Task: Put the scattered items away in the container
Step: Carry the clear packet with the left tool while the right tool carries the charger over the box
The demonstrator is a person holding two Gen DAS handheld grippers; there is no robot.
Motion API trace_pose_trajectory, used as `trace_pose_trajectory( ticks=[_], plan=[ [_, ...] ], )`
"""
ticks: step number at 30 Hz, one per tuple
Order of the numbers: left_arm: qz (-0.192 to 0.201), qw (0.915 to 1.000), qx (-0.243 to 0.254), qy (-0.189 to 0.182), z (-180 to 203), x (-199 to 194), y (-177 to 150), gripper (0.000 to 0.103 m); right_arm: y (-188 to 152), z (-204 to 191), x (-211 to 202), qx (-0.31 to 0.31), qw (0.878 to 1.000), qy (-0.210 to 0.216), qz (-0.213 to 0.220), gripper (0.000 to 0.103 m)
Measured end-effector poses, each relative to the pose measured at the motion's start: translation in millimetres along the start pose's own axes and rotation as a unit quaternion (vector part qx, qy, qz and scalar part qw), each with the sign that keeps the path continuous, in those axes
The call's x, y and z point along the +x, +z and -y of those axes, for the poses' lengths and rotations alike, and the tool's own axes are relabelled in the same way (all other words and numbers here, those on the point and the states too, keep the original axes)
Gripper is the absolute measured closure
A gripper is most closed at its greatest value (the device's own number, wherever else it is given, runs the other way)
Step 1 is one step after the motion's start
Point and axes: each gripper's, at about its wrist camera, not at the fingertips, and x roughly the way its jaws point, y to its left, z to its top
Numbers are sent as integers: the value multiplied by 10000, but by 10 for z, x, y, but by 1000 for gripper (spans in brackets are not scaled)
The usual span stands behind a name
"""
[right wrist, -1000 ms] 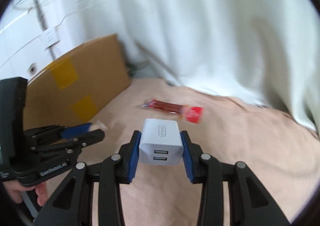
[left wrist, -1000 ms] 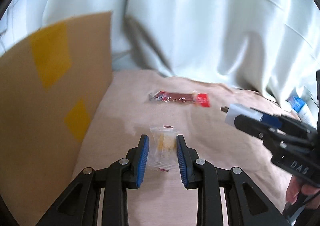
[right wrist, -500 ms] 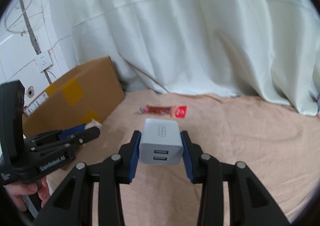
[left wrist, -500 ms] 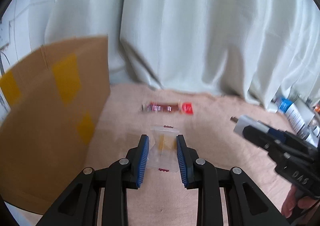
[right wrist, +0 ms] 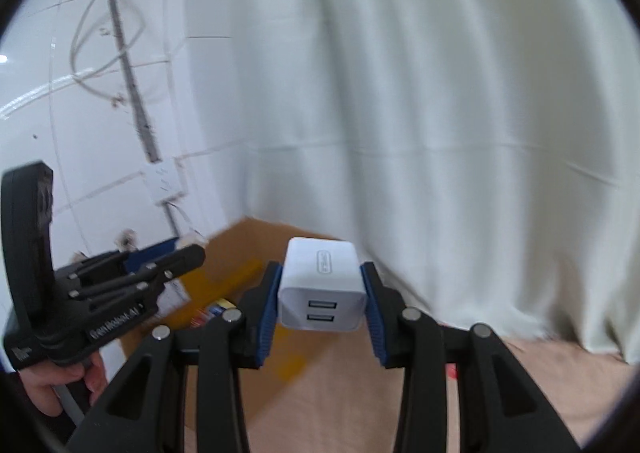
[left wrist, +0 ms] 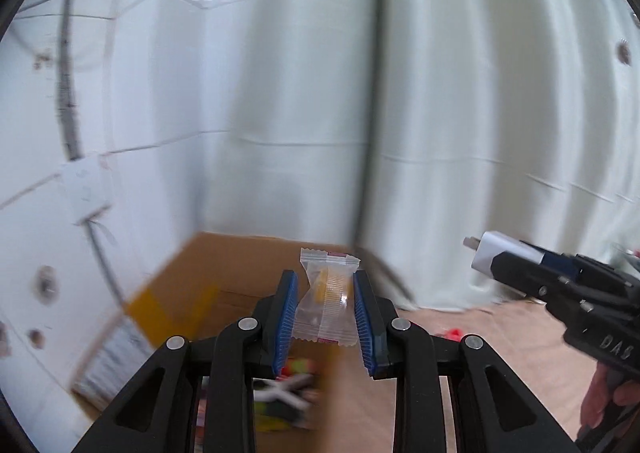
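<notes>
cardboard box sits low on the left against the wall, open, some colourful stuff already blurred inside. left gripper is clamped on a clear candy packet, pinched mid-body so the crimped ends stick out free. right gripper is squeezed on the sides of a white usb charger, ports facing the camera. both look carried high to clear the box wall, i'd guess. only the left view shows the charger's metal prongs; the right view shows the person's hand.

Clear candy packet sat upright, pinched mid-air above the open cardboard box; white USB charger was clamped too.
</notes>
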Motion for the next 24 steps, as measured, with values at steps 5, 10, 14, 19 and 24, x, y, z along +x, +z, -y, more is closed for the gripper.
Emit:
trace_pose_trajectory(
  ticks=[5,10,14,19,24],
  plan=[
    [-12,9986,-182,491,-575,19,50,74,120,-429,518,-200,9984,496,-189,60],
    [-192,9961,-323,803,-1003,152,-78,74,32,-648,961,-213,9953,777,-537,60],
    [-388,9945,-449,864,-1163,308,-251,74,-83,-736,1218,-223,9929,854,-798,60],
    [-594,9932,-556,834,-1220,481,-460,74,-202,-719,1348,-201,9910,883,-982,60],
    [-702,9926,-582,795,-1187,540,-569,74,-222,-723,1414,-202,9900,898,-1065,60]
  ],
)
